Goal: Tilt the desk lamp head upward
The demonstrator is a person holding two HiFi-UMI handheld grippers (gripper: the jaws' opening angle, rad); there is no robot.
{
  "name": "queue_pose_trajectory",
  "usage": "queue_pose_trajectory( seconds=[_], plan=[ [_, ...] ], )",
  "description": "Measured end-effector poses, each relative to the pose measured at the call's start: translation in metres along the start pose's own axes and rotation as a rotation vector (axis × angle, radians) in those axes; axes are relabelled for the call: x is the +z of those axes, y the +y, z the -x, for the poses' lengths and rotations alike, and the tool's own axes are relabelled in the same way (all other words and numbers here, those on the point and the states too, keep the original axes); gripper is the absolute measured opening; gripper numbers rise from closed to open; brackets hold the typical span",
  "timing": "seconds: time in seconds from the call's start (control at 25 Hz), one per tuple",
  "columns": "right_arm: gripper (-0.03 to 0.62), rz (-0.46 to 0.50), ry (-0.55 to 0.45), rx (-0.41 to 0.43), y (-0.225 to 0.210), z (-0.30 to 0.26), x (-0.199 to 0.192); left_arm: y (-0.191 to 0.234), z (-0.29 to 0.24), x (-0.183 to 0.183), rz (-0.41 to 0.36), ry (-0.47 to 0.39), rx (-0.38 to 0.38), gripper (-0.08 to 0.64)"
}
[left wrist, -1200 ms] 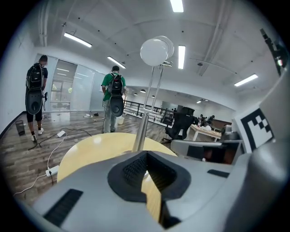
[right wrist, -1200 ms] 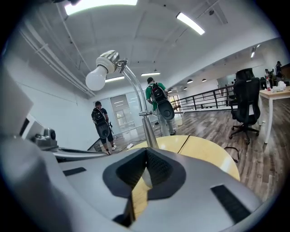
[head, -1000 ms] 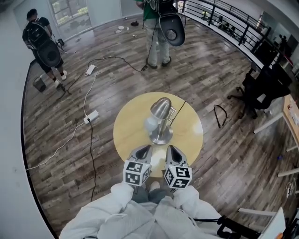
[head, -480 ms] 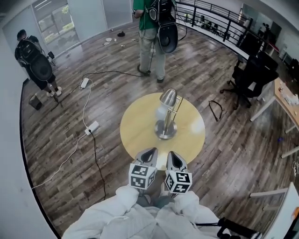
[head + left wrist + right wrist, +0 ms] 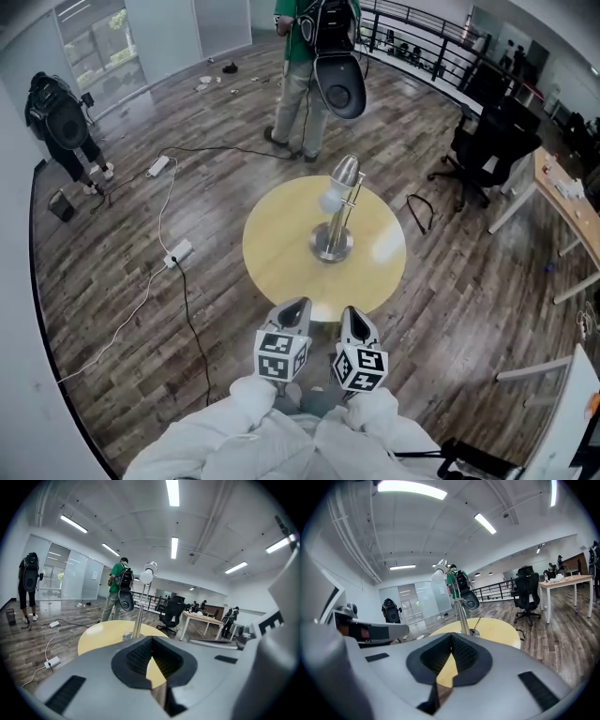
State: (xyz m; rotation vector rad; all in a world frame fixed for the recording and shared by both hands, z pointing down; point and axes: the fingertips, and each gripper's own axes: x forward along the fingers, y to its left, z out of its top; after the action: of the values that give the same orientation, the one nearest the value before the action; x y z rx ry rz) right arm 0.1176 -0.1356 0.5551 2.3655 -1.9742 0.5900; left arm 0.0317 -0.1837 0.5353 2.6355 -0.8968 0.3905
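Note:
A silver desk lamp [image 5: 335,214] stands on a round yellow table [image 5: 277,258], its head [image 5: 342,176] at the top of a thin pole with a white bulb facing left and down. My left gripper [image 5: 297,307] and right gripper [image 5: 348,312] hang side by side just off the table's near edge, both shut and empty, well short of the lamp. The left gripper view has the lamp head [image 5: 149,571] high above the shut left gripper [image 5: 151,643]. From the right gripper view, the lamp pole [image 5: 462,615] rises past the shut right gripper [image 5: 451,640].
A person in green with a black backpack [image 5: 307,70] stands beyond the table. Another person [image 5: 61,122] is far left. Cables and a power strip [image 5: 178,251] lie on the wood floor to the left. A black office chair [image 5: 487,141] and a desk [image 5: 562,192] are to the right.
The view has pulled back, so the table and lamp now lie farther from me. Both grippers stay shut, side by side near my body.

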Motion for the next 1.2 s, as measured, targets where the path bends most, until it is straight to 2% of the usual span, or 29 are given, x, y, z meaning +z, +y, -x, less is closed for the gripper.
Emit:
queue_pose_trajectory(
  seconds=[0.32, 0.44, 0.64, 1.2],
  plan=[
    [0.014, 0.011, -0.053, 0.017, 0.001, 0.007, 0.024, -0.011, 0.0, 0.005, -0.019, -0.01, 0.0, 0.002],
    [0.014, 0.005, -0.048, 0.021, -0.002, 0.01, 0.025, -0.015, 0.0, 0.008, -0.025, -0.014, -0.008, 0.002],
    [0.012, 0.056, -0.031, 0.047, 0.002, 0.008, 0.025, -0.018, -0.002, 0.01, -0.053, -0.015, -0.012, 0.002],
    [0.012, 0.075, -0.031, 0.052, 0.0, 0.005, 0.031, -0.02, -0.006, 0.014, -0.052, -0.013, -0.01, 0.002]
  ],
)
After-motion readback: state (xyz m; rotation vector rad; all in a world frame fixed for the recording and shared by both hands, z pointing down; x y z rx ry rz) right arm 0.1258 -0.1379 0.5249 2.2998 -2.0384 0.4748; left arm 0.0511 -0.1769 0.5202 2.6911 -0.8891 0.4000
